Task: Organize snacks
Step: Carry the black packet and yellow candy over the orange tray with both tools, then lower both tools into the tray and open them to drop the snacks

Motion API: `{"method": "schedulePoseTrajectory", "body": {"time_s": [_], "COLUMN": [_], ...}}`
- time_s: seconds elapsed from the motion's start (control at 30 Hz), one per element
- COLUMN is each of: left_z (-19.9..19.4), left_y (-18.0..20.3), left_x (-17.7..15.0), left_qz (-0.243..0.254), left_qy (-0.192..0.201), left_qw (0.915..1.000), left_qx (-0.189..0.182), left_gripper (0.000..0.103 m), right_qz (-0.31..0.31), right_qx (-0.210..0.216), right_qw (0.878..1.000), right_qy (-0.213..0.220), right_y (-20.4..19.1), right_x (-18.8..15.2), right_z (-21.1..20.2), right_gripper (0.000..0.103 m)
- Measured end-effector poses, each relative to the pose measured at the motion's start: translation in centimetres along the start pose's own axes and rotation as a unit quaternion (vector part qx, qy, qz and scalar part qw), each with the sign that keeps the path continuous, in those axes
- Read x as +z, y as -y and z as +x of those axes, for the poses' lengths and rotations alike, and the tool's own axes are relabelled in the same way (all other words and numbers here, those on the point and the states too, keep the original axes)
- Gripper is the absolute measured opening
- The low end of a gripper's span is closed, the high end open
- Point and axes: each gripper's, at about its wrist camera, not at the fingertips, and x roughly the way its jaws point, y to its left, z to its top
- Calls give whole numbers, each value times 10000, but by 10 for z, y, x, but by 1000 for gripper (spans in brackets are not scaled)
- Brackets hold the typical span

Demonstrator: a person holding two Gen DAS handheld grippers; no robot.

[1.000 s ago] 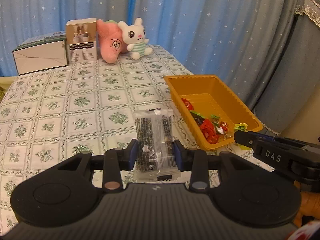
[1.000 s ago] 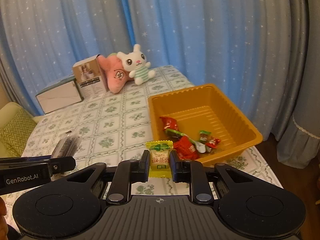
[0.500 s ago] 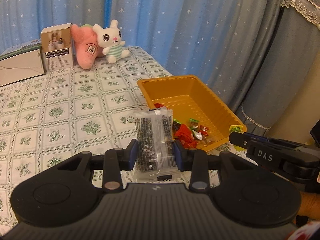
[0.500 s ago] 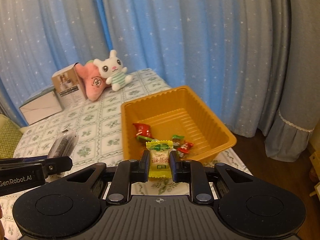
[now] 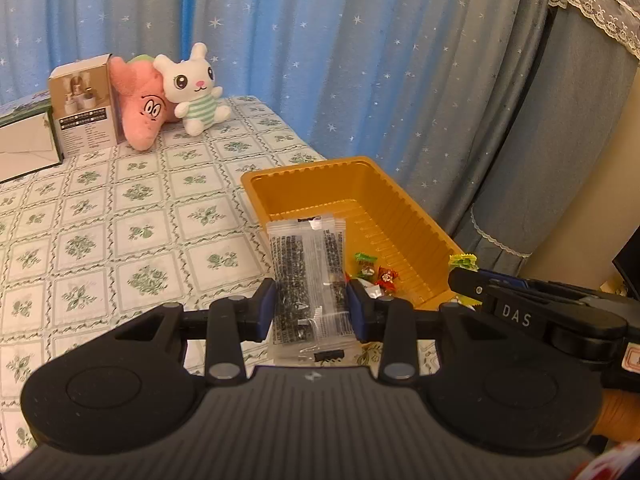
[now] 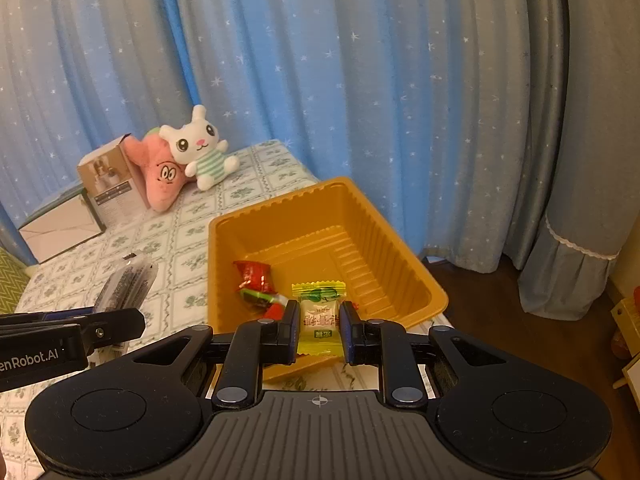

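— Over the floral-checked tablecloth (image 5: 132, 216), how far had the sorting got?
— Several wrapped sweets (image 6: 256, 284) already lay in the ribbed orange plastic tray (image 6: 404, 264); two snacks were undelivered.
— Where?
— The left gripper (image 5: 310, 310) clamped a clear black-printed sachet (image 5: 306, 276); the right gripper (image 6: 320, 326) pinched a yellow-green wrapped candy (image 6: 320, 320) above the tray's near edge.

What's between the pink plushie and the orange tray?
Just bare tablecloth between the pink plushie and the orange tray; no snacks there. The left wrist view shows it best.
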Motion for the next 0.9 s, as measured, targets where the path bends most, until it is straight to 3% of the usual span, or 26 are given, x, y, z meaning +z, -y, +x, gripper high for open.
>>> {"method": "schedulePoseTrajectory", "body": {"time_s": [0.9], "left_z": [87], "left_y": [13], "left_x": [51], "left_qz": [130], "left_qy": [-184], "left_qw": [9996], "left_qx": [-145], "left_gripper": [34], "right_qz": [-147], "right_qx": [-13], "right_qw": [9992], "right_qy": [-373], "right_y": [26], "right_x": [45], "right_z": [79], "right_gripper": [21]}}
